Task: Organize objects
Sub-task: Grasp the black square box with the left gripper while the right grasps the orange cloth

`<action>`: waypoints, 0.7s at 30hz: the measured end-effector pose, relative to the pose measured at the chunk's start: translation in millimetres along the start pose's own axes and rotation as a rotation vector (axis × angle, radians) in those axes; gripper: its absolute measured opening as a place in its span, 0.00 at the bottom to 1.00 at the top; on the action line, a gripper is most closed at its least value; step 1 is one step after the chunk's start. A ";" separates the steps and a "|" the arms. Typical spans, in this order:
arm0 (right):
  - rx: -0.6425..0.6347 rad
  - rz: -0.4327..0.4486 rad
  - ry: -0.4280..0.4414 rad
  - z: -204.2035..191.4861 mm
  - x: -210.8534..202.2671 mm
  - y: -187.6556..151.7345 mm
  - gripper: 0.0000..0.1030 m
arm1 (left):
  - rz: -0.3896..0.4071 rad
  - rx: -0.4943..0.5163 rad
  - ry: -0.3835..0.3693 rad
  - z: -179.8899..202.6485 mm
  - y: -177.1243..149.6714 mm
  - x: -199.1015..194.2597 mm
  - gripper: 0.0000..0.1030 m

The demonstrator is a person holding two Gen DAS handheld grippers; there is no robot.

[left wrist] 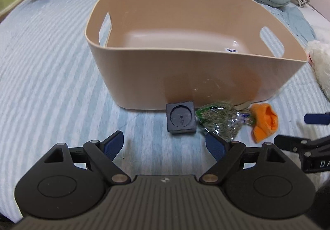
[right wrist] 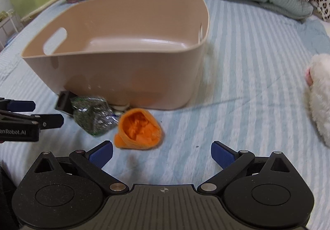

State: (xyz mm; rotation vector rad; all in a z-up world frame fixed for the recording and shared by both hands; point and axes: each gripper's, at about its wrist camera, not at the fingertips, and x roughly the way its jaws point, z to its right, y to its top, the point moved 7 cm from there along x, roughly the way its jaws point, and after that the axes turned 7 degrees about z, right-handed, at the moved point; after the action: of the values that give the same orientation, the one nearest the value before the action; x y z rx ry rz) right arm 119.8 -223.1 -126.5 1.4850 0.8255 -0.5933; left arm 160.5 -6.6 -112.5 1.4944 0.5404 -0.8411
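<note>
My two low, close wrist views face the beige bin (left wrist: 185,77) (right wrist: 127,77) from slightly different sides.

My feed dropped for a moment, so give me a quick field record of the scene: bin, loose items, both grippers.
bin: beige plastic bin, nothing seen inside
items in front of bin: dark cube, clear bag of green herbs, orange cloth
surface: striped blue bedding
left gripper: open, holding nothing
right gripper: open, holding nothing

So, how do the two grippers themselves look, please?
Both the left gripper and the right gripper are matte black, with round discs, silver pivot pins, a ribbed grey body and blue pads. White lettering marks the side.
</note>
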 end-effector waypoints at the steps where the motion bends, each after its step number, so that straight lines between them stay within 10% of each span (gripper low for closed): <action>1: 0.004 -0.006 0.002 1.0 4.1 -1.4 1.00 | 0.000 -0.008 -0.006 -1.5 -0.2 2.6 0.85; 11: -0.016 -0.018 0.015 -6.5 30.1 -5.4 0.93 | 0.002 -0.050 -0.021 -11.3 8.1 20.1 0.83; 21: -0.047 0.005 0.044 -14.2 25.3 -9.2 0.52 | 0.011 -0.009 -0.125 0.4 8.6 19.5 0.33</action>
State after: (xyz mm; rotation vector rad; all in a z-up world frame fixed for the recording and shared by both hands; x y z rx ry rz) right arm 126.3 -205.7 -150.6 1.4609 0.8642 -0.5359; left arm 179.1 -10.9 -122.0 1.4250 0.4419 -0.9162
